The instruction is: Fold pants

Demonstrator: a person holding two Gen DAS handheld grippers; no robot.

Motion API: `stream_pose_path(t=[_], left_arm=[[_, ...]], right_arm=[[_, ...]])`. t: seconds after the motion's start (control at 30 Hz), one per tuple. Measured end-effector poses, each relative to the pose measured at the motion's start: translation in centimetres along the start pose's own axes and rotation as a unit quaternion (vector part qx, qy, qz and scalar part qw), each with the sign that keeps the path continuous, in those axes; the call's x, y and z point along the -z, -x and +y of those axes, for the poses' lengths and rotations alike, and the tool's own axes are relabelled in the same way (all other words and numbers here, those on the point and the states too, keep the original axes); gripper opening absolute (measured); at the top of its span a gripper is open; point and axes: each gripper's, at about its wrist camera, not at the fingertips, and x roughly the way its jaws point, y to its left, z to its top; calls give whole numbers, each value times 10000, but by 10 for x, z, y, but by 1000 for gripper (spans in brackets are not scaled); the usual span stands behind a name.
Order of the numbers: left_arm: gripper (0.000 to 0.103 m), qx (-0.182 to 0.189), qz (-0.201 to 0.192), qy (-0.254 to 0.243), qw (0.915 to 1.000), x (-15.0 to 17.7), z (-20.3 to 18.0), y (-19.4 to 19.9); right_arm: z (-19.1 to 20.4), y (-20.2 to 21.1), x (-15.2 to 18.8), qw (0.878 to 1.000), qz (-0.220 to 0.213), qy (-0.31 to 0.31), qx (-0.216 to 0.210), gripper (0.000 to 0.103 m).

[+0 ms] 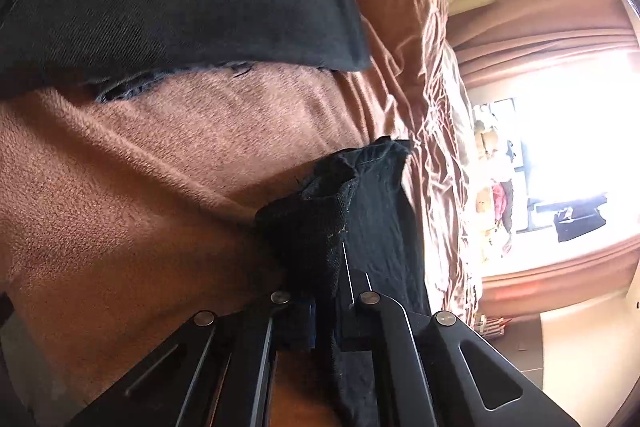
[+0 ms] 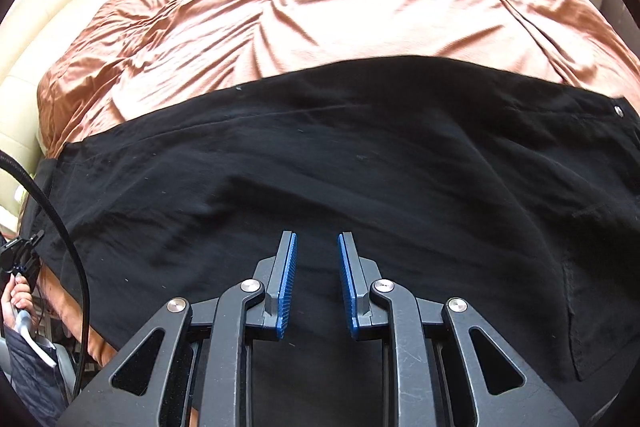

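Black pants on a rust-brown bed, one gripper clamped, one parted.

The left gripper (image 1: 324,307) pinches a bunched edge of the black pants (image 1: 360,211) at lower centre, over a brown blanket (image 1: 140,187). In the right wrist view, the right gripper (image 2: 317,283) stands narrowly parted, holding nothing, above the pants (image 2: 320,155) spread across the frame's middle on the satin bedspread (image 2: 320,7).

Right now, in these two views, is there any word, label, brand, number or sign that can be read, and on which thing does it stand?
None can be read.
Black pants: a metal rivet, no lettering shows.
Left gripper and right gripper: no markings.
Things by the window: too small and blurred to read.
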Motion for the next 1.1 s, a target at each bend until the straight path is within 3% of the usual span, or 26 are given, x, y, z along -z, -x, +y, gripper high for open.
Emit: stream_pose_path(t=[0.27,0.5,0.83,1.0,1.1], left_arm=[[4,479,-186,-420,9978,-6,-65,23],[4,596,-251,-752,9951,-4,-114,32],[4,359,-312,-910,9947,2,-140,26],[4,153,-356,-889,9953,5,-140,26],[4,36,-389,-895,9952,5,-139,26]], right_arm=[[-26,12,8,9999,-9,-98,-84,18],[-69,34,13,9981,-231,-561,77,18],[-154,80,12,9860,-611,-1373,720,18],[-193,85,6,9720,-556,-1862,1318,18],[-212,79,0,9662,-458,-2086,1444,18]])
